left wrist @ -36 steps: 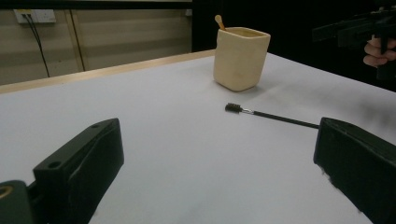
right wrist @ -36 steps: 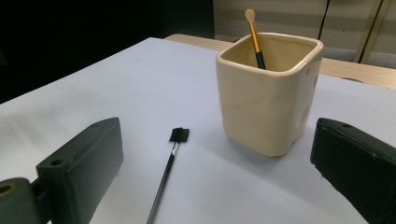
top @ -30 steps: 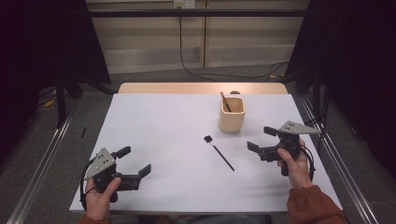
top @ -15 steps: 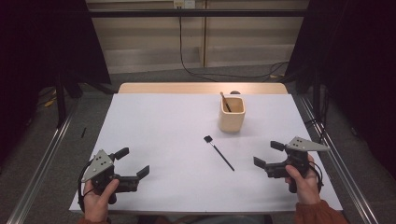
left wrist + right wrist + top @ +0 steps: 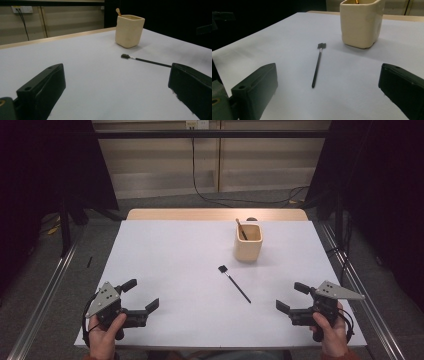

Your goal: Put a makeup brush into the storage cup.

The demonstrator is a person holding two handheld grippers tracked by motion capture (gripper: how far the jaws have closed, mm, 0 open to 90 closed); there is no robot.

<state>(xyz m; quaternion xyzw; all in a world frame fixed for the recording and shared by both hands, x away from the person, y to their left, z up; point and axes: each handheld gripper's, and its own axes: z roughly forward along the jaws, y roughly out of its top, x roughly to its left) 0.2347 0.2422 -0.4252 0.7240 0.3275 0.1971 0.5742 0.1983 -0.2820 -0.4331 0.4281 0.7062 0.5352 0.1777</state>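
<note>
- The left gripper [image 5: 141, 295] sits at the near left corner of the white counter [image 5: 170, 255], held in the person's left hand [image 5: 106, 337]. Its fingers [image 5: 152, 304] are spread wide apart with nothing between them, and they point toward the middle of the counter. A grey three-cornered plate sits on top of it.
- In the left gripper view, the two black fingers [image 5: 42, 90] rise from the bottom corners with bare white counter between them; the brush and the cup lie farther off, up and to the right.
- A thin black brush [image 5: 234, 283] lies flat on the counter near its middle, between the two grippers and apart from both. Its small square head points toward the far left and its handle runs toward the near right.
- A cream, square-sided cup [image 5: 248, 241] stands upright beyond the brush, near it but not touching, toward the far edge of the counter. A wooden stick [image 5: 241, 228] with a rounded tip leans inside it and pokes above the rim.
- The right gripper [image 5: 292, 299] is at the near right corner of the counter, held in the person's right hand [image 5: 331, 335]. Its fingers [image 5: 283, 307] are also wide apart and empty, pointing left toward the brush.
- In the right gripper view, the brush [image 5: 317, 65] lies on the counter between and beyond the two fingers [image 5: 255, 90], handle end nearer, with the cup [image 5: 361, 22] behind it to the right.
</note>
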